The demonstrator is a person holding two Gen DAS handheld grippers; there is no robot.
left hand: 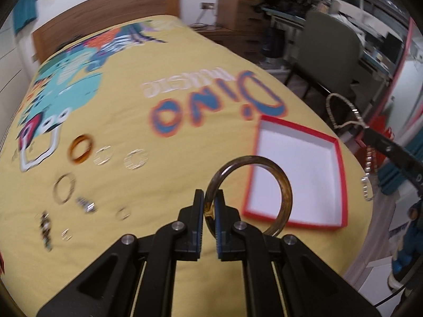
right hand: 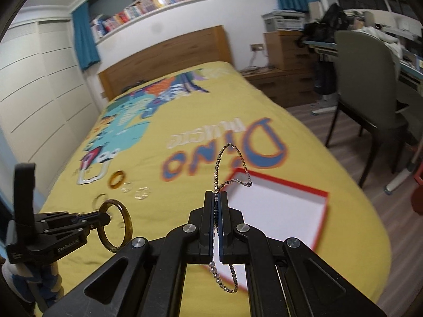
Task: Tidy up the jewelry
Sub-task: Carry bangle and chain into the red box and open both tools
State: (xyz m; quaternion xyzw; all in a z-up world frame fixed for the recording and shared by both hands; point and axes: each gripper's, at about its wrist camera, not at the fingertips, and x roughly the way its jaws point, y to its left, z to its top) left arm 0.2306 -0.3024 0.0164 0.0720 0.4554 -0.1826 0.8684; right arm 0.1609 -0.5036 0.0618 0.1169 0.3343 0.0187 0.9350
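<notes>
My left gripper is shut on a dark amber bangle, held upright above the yellow bedspread, just left of the red-rimmed white box. From the right wrist view that same gripper and bangle hang at the lower left. My right gripper is shut on a thin silver chain bracelet, which loops up over the box's near corner and dangles below the fingers. That chain and the right gripper's finger show at the right edge of the left wrist view.
Several more pieces lie on the bedspread at the left: an orange bangle, two silver hoops, a thin ring bangle, smaller rings and a beaded piece. A grey chair and desk stand to the right of the bed.
</notes>
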